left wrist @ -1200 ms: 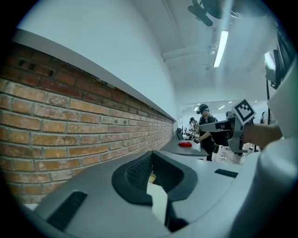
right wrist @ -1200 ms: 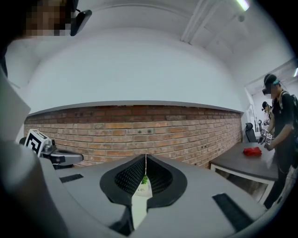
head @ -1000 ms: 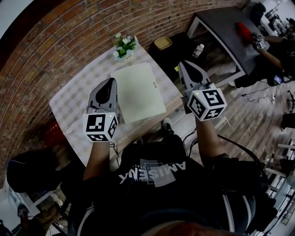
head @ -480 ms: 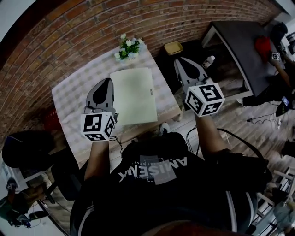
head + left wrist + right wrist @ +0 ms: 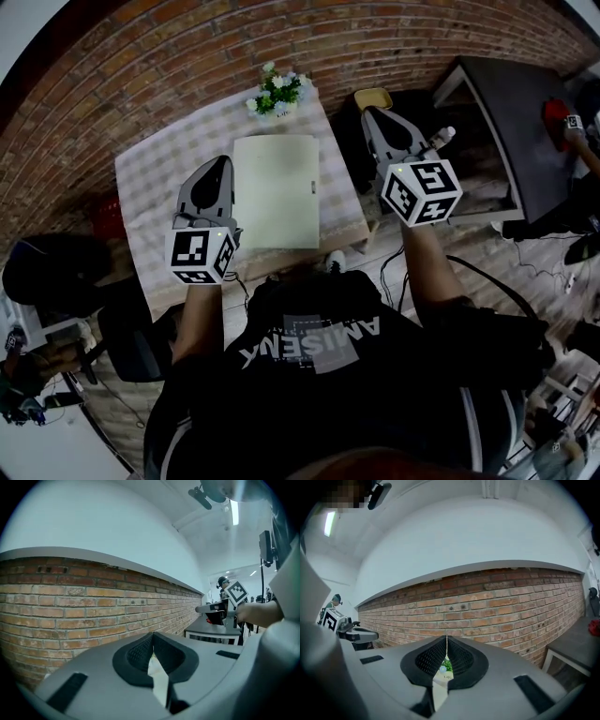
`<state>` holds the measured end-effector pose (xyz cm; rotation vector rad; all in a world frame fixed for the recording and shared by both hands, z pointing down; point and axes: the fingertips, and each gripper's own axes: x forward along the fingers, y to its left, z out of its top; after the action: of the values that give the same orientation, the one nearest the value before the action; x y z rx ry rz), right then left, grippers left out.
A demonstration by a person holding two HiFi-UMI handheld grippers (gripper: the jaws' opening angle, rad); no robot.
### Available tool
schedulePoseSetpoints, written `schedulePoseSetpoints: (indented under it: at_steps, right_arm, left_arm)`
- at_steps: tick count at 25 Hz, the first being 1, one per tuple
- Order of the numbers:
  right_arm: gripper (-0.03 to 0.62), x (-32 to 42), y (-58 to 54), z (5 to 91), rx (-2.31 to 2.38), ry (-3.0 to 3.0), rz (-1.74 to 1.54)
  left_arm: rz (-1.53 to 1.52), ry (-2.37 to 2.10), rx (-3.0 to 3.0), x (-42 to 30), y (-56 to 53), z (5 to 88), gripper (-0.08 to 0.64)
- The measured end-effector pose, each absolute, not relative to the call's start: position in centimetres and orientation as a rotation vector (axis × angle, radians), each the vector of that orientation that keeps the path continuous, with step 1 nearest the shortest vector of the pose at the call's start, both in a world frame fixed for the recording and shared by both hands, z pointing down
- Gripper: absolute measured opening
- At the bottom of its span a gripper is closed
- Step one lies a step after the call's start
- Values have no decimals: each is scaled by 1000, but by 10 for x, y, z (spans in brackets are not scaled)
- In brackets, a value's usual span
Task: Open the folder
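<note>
Grey plastic left gripper [image 5: 223,164], jaws pressed together on nothing, hovers over the checked-cloth bench [image 5: 150,187]. The grey right gripper [image 5: 370,114], jaws likewise together and empty, hangs beyond the bench's right edge. Between them lies the pale cream rectangular folder [image 5: 275,192], flat and closed, touched by neither gripper. A small pot of white flowers [image 5: 278,92] stands behind it, near the red brick wall [image 5: 187,56]. Judged progress: nothing is done yet; approaching the folder, catching its cover and lifting it all remain.
</note>
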<state>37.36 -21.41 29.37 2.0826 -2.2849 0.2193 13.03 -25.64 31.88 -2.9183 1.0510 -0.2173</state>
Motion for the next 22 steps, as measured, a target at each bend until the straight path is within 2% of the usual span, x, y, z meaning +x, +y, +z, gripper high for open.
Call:
schedulePoseSetpoints:
  at_steps: [8,22]
  right_arm:
    - [43,377,-248,333,1994,-2277,283]
    - [43,361,-287,455,1756,-2246,505]
  left_arm:
    - [-314,1110,-2926,121,-261,353,14]
    - [-523,1220,-2970,99,-243,436,14]
